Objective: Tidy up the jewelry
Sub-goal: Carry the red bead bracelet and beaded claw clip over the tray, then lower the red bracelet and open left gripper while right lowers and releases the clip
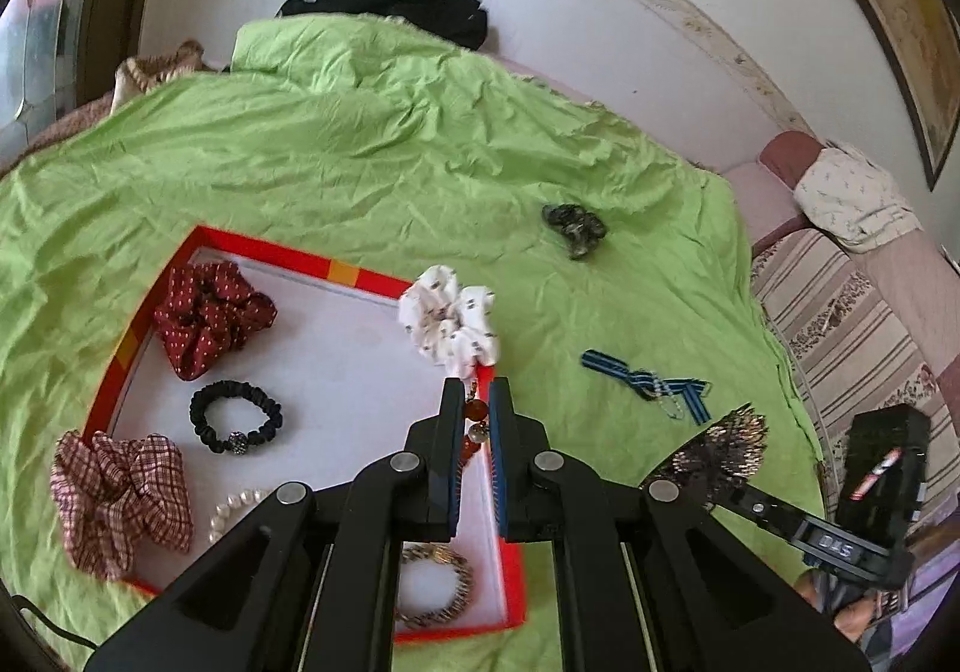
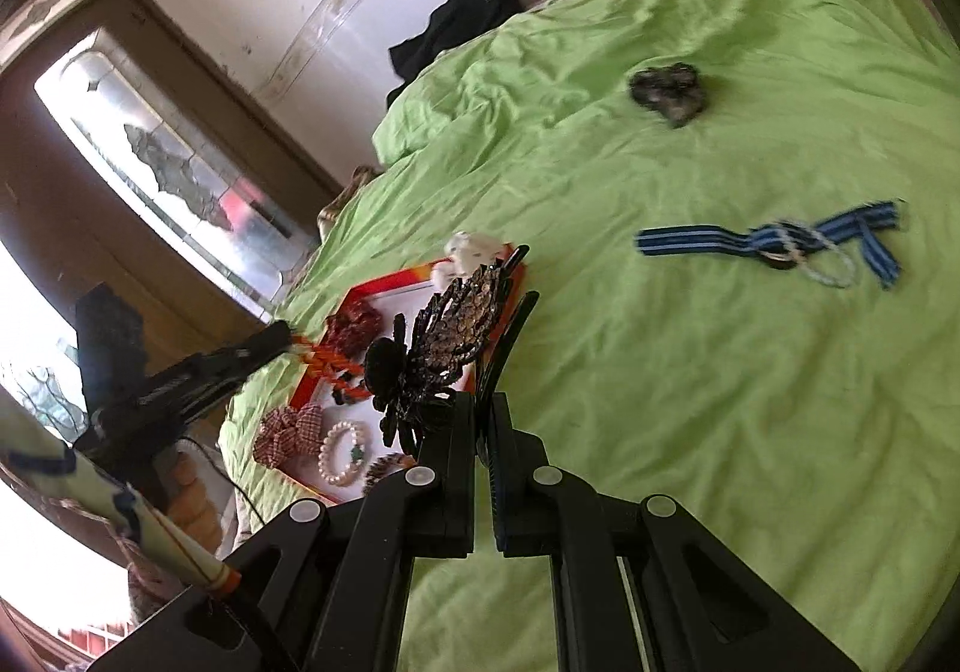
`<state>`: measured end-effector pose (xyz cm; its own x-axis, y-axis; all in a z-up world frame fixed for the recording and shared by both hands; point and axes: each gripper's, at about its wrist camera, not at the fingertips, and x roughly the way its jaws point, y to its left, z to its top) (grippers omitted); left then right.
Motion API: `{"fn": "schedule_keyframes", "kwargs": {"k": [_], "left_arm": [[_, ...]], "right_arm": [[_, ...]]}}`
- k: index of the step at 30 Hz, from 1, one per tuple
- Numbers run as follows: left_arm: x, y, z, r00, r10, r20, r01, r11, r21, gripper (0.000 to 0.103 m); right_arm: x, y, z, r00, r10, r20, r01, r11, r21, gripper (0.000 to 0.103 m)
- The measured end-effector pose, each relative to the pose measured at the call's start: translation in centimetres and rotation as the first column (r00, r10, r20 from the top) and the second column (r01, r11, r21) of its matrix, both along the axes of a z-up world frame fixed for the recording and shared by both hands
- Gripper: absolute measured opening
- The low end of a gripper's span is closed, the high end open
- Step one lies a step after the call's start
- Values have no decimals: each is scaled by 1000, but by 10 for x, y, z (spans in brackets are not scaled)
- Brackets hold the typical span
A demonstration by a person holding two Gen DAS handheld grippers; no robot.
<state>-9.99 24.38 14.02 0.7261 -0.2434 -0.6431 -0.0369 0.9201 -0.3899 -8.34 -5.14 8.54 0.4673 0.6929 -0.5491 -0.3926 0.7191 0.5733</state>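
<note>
Left gripper (image 1: 477, 402) is pinching an orange beaded strand (image 1: 474, 423) over the red-rimmed tray (image 1: 282, 251); right gripper (image 2: 480, 420) clamps a big glittery black-bronze hair clip (image 2: 456, 324) above the green sheet (image 2: 690, 402).

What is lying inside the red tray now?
Inside the red tray: a dark red dotted scrunchie, black hair tie, pearl bracelet and metallic bracelet. A plaid scrunchie overlaps its edge. The left gripper covers part of the floor.
</note>
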Motion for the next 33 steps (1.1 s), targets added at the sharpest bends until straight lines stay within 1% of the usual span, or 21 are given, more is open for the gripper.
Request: {"fn": "schedule_keyframes", "kwargs": {"k": [5, 12, 15, 19, 22, 26, 30, 33], "left_arm": [[8, 21, -27, 999, 13, -31, -14, 999, -31, 7], [7, 46, -52, 998, 19, -57, -23, 997, -73, 7], [8, 50, -60, 998, 18, -66, -23, 997, -74, 7], [12, 52, -75, 995, 21, -96, -26, 998, -56, 7], [16, 52, -83, 993, 18, -120, -23, 999, -42, 7], [17, 48, -90, 990, 15, -138, -15, 1000, -3, 7], [16, 45, -91, 990, 11, -141, -10, 1000, 7, 7], [15, 44, -91, 991, 10, -136, -8, 1000, 13, 7]], "right_arm": [[11, 37, 2, 999, 41, -9, -41, 999, -28, 5], [28, 83, -5, 995, 96, -37, -98, 994, -47, 5], [35, 99, -10, 992, 116, -55, -119, 991, -56, 5], [44, 113, -14, 990, 123, -67, -127, 990, -65, 5], [56, 121, -18, 988, 122, -92, -127, 991, -46, 5], [75, 134, -21, 983, 129, -128, -131, 991, -11, 5], [98, 154, -28, 973, 140, -184, -133, 990, 46, 5], [112, 174, -38, 961, 153, -230, -140, 988, 70, 5]]}}
